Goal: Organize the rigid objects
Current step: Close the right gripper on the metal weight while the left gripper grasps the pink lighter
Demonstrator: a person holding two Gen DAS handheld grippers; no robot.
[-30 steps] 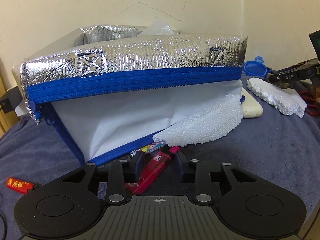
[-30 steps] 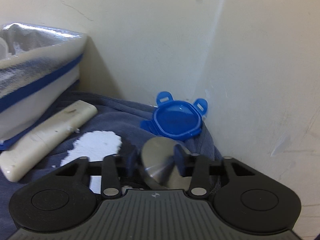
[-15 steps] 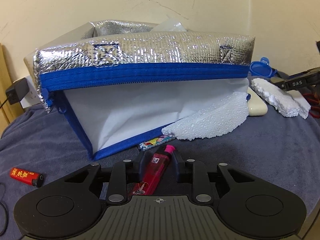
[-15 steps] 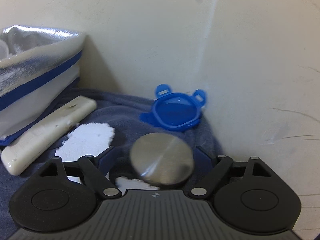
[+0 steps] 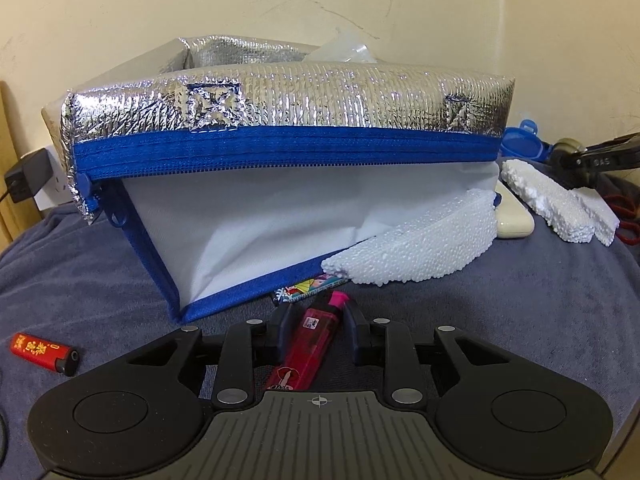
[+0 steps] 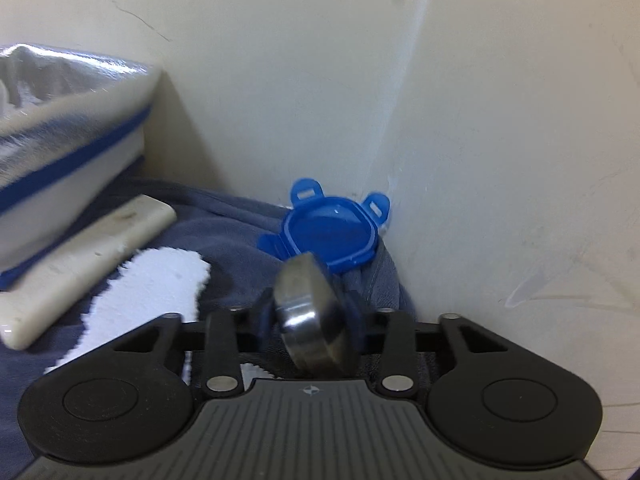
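- At the left edge of the cloth-covered desk (image 5: 520, 304), a red lighter (image 5: 42, 353) is seen lying flat, apart from everything else.
- A black charger (image 5: 24, 174) is plugged in at the wall behind the far left corner.
- The middle of the desk is taken up by a silver insulated bag (image 5: 288, 120) with a blue zipper band; its white side panel is tilted inward toward its base.
- The left gripper (image 5: 316, 322) is clenched on a pink translucent lighter (image 5: 308, 350), which is pinched between the two fingers with its pink cap pointing toward the bag.
- A small colourful packet (image 5: 306, 290) is partly tucked under the bag's lower blue edge, just beyond the held lighter.
- A curved foam piece (image 5: 420, 252) is leaned against the bag's right lower corner.
- A cream-coloured bar (image 6: 80, 264) lies beside the bag's right end, with a broken foam slab (image 5: 556, 208) next to it.
- A blue plastic lid (image 6: 330, 234) is found in the far right corner, against the walls.
- The right gripper (image 6: 308, 316) is closing, and a round metal disc (image 6: 312, 312) is caught on edge, tilted, between its fingers.
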